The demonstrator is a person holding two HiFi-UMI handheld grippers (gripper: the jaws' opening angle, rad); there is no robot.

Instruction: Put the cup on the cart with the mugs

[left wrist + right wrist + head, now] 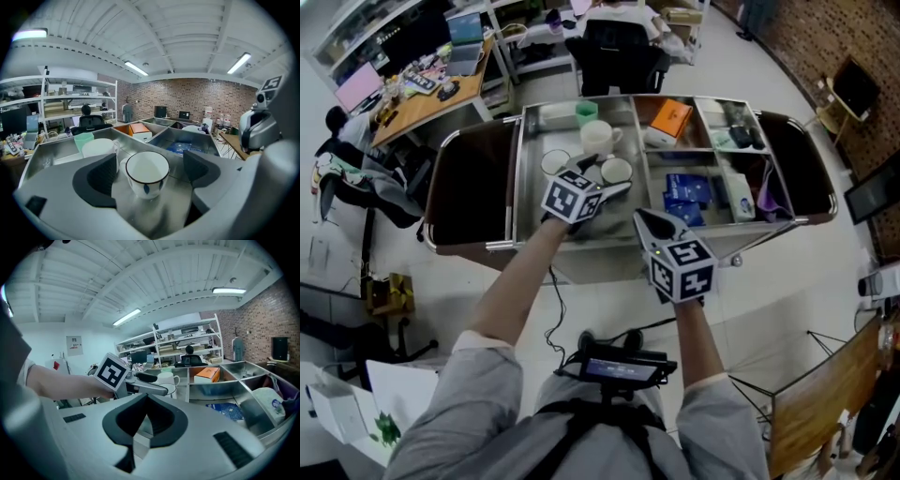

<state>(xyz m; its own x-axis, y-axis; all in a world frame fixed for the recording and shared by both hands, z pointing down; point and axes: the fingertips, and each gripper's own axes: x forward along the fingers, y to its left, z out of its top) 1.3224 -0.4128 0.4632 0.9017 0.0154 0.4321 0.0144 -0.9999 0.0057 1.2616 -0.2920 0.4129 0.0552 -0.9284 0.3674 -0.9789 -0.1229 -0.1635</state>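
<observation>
The cup stands on the metal floor of the cart, a little above the middle of the head view. It is upright and has a dark line round its rim. The big white mug is just behind it, and a small white cup sits near it on the left. A green cup is farther back, and an orange box lies in the next part of the cart on the right.

The left tool is spread wide. The cup is between its two sides, in the middle of the left gripper view, but there is a gap on each side, so nothing is pinching it. The right tool is pressed together with nothing in it. It hangs in front of the cart, low and right of the middle in the head view.

I think the cup is already set down with the mugs, so the job looks almost done. This step is the letting go. The next move should be to pull the left tool back and up, straight away from the cup. It must stay wide so it does not bump the cup or tip it into the big mug
</observation>
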